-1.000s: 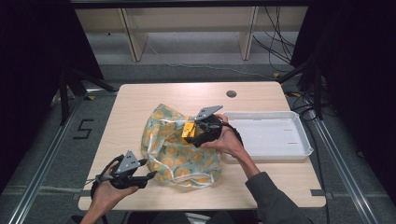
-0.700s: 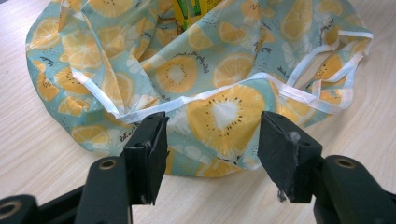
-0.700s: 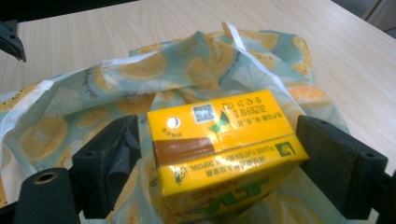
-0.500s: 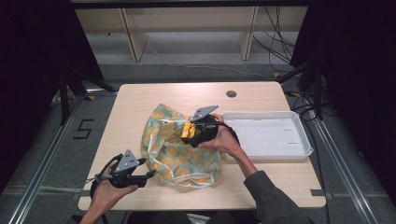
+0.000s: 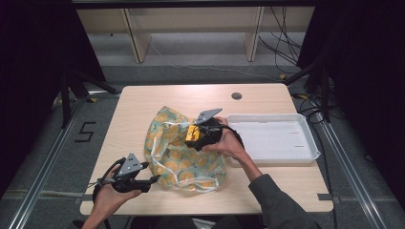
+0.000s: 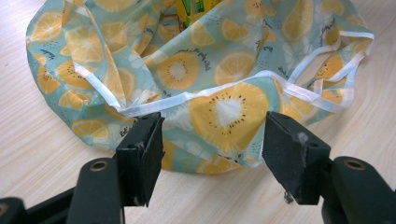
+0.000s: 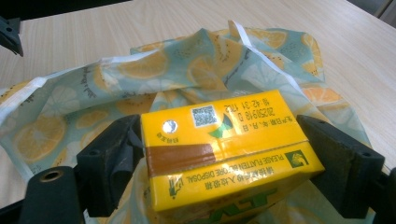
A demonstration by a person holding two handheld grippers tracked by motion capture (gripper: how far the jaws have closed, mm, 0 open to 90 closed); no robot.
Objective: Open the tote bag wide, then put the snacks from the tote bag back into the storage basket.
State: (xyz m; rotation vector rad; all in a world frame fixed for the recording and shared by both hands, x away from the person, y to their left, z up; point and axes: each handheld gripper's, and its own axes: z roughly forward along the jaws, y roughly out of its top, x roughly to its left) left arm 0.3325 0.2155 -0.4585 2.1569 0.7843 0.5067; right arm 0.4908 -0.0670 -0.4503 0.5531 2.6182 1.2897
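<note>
Over the fruit-print bag [image 5: 184,148], your right gripper [image 5: 203,133] clamps a yellow drink carton [image 7: 224,154] between its jaws (printed top facing the camera). At the bag's near-left edge your left gripper [image 5: 129,177] has just been opening; its jaws stand wide, the bag's white-trimmed hem [image 6: 205,93] just beyond the pads, not pressed. Right of the bag sits a white tray [image 5: 313,155].

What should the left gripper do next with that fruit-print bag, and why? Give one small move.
Probably ease the left gripper forward and close on the white-trimmed edge of the fruit-print bag. Its jaws have just been opening and only straddle the cloth, while the right gripper holds the yellow carton over the bag, whose mouth lies slack.
</note>
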